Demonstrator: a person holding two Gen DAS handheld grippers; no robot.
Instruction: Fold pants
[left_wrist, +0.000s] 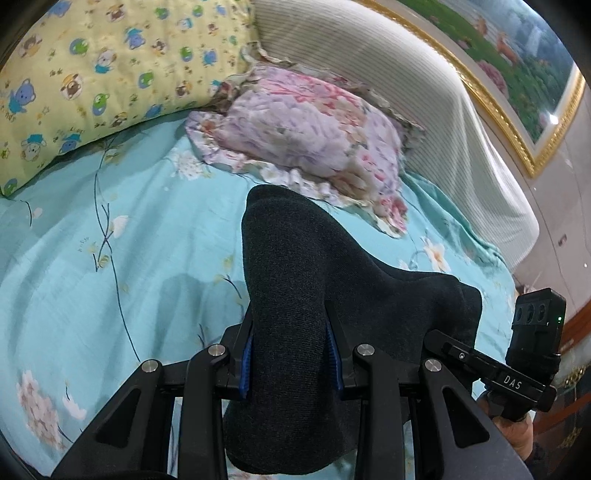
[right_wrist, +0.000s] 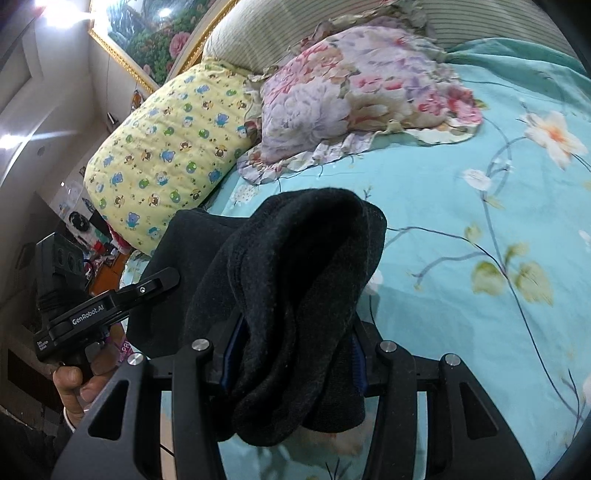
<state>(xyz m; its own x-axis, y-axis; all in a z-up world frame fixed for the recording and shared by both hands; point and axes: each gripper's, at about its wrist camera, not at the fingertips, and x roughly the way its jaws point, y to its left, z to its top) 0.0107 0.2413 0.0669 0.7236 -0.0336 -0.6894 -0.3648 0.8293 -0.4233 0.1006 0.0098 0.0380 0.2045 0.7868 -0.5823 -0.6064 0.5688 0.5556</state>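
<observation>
Dark knit pants (left_wrist: 295, 314) fill the foreground of both wrist views, bunched thickly between the blue-padded fingers of the left gripper (left_wrist: 291, 354) and, in the other view, the pants (right_wrist: 295, 295) are clamped the same way by the right gripper (right_wrist: 295, 354). Both tongs are clenched on the fabric, which is lifted clear of the turquoise floral bedsheet (left_wrist: 110, 258), probably so the garment can hang and straighten before it is laid out flat. Cloth spans from one gripper toward the other, suggesting they hold one edge, though which edge cannot be told. Beyond, a pink floral pillow (left_wrist: 306, 136) and a yellow bear-print pillow (left_wrist: 110, 74) lie against the striped headboard (left_wrist: 406, 92). Open sheet lies ahead of both grippers, which looks enough for spreading; the pillows bound the far side.
</observation>
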